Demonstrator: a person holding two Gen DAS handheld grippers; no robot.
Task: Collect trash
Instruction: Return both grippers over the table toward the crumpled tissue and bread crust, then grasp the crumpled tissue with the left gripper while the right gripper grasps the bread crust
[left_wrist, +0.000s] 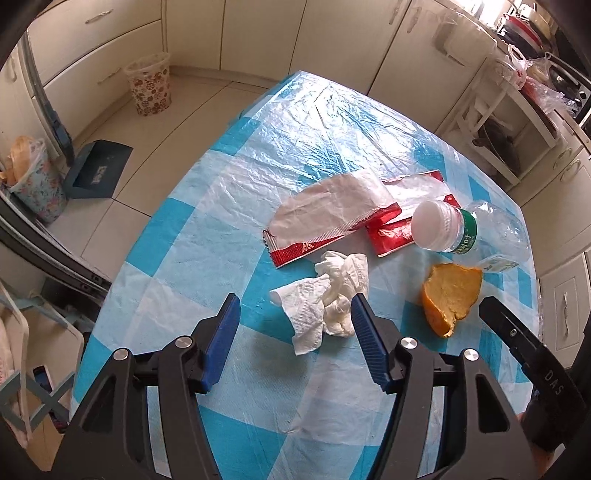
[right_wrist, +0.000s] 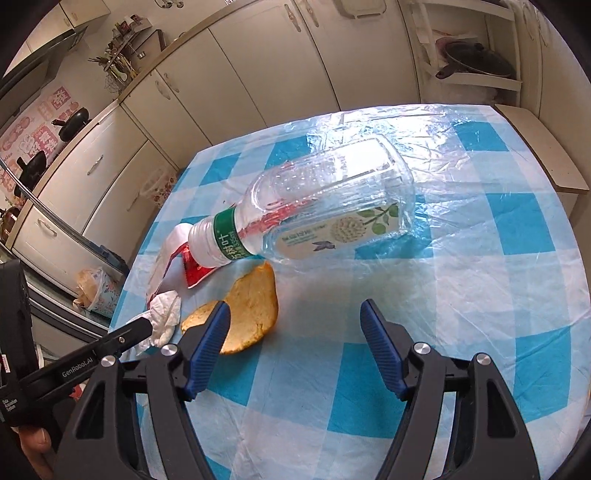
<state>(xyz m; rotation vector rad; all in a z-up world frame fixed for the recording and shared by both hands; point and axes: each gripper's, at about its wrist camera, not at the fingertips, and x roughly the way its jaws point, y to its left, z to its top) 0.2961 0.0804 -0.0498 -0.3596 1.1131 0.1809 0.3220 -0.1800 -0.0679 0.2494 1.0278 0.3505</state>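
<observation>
Trash lies on a blue-and-white checked table (left_wrist: 207, 236). A crumpled white tissue (left_wrist: 325, 299) sits just ahead of my open, empty left gripper (left_wrist: 293, 308), partly between its blue fingers. Beyond it lie a red-and-white wrapper (left_wrist: 332, 214), a clear plastic bottle (left_wrist: 465, 229) on its side and an orange peel (left_wrist: 448, 295). In the right wrist view my right gripper (right_wrist: 295, 319) is open and empty; the orange peel (right_wrist: 255, 302) touches its left finger (right_wrist: 212, 332) and the bottle (right_wrist: 325, 206) lies further ahead. The tissue (right_wrist: 164, 317) is at its left.
A patterned waste bin (left_wrist: 149, 86) stands on the floor beyond the table's left side, with a blue dustpan (left_wrist: 98, 170) and a flowered bin with a bag (left_wrist: 35, 181) nearer. Cabinets ring the room. A shelf with pans (right_wrist: 476, 62) stands behind the table.
</observation>
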